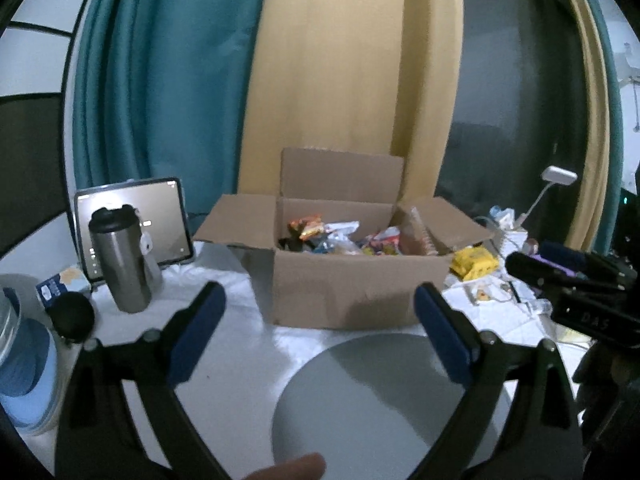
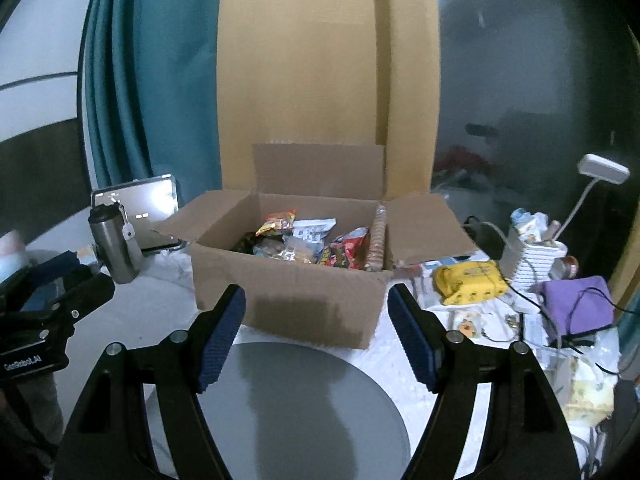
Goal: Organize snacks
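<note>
An open cardboard box (image 1: pixel 352 288) (image 2: pixel 288 292) stands on the white table, filled with several snack packets (image 1: pixel 340 236) (image 2: pixel 304 240) and a tall biscuit roll (image 2: pixel 378 236) at its right wall. A round grey plate (image 1: pixel 360 400) (image 2: pixel 304 408) lies empty in front of the box. My left gripper (image 1: pixel 320 308) is open and empty, above the plate's near side. My right gripper (image 2: pixel 316 312) is open and empty, just short of the box's front wall. A yellow packet (image 1: pixel 474 262) (image 2: pixel 472 282) lies right of the box.
A steel travel mug (image 1: pixel 120 260) (image 2: pixel 114 244) and a tablet (image 1: pixel 132 220) stand to the left. A blue roll (image 1: pixel 24 372) is at the far left. Cables, a purple cloth (image 2: pixel 576 304), a white lamp (image 2: pixel 600 172) and clutter fill the right. Curtains hang behind.
</note>
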